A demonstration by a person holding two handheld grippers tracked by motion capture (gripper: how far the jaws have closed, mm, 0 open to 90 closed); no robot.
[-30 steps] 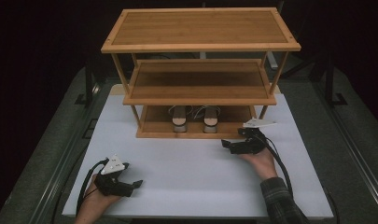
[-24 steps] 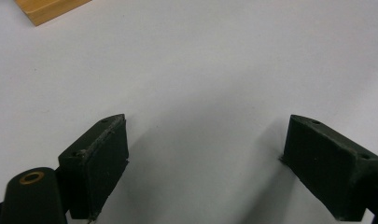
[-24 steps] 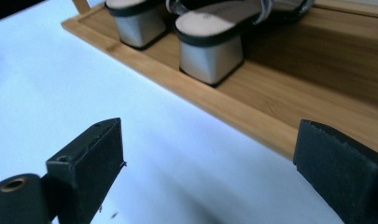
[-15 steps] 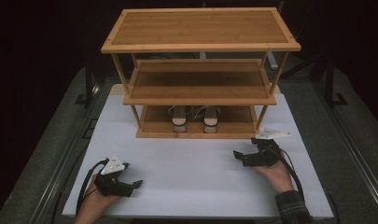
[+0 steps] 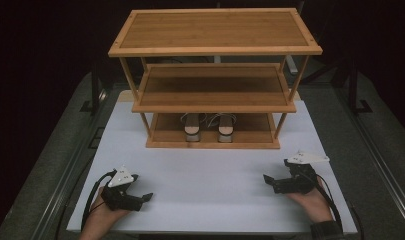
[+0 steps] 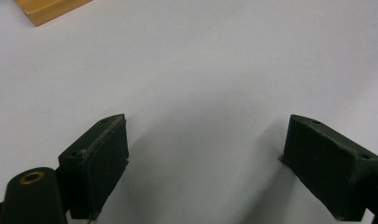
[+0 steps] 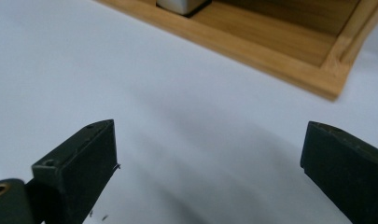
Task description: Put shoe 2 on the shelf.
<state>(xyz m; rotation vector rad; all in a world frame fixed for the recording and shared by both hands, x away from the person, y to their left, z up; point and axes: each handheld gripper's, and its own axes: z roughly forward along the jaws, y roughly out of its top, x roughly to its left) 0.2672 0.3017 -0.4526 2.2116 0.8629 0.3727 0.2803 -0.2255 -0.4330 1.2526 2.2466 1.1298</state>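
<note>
Sandals (image 5: 206,127) paired on the bottom tier of the wooden rack (image 5: 215,30) toward the counter's (image 5: 205,170) far edge, right gripper (image 5: 268,181) near the right front corner, fingers just opening wide with nothing between, left gripper (image 5: 146,198) near the left front corner, fingers spread wide, empty

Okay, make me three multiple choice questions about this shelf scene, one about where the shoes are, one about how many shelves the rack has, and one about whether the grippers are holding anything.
1. Where do the two shoes stand?
A. On the rack's top shelf
B. On the rack's bottom shelf
C. On the white table top

2. How many shelves has the wooden rack?
A. Two
B. Three
C. Four

3. In what state are the left gripper and the right gripper?
A. Both open and empty
B. Both shut on a shoe
C. One holds a shoe

Answers: 1 B, they sit side by side on the lowest board. 2 B, three boards are stacked. 3 A, the gripper views show bare table between spread jaws.
</note>
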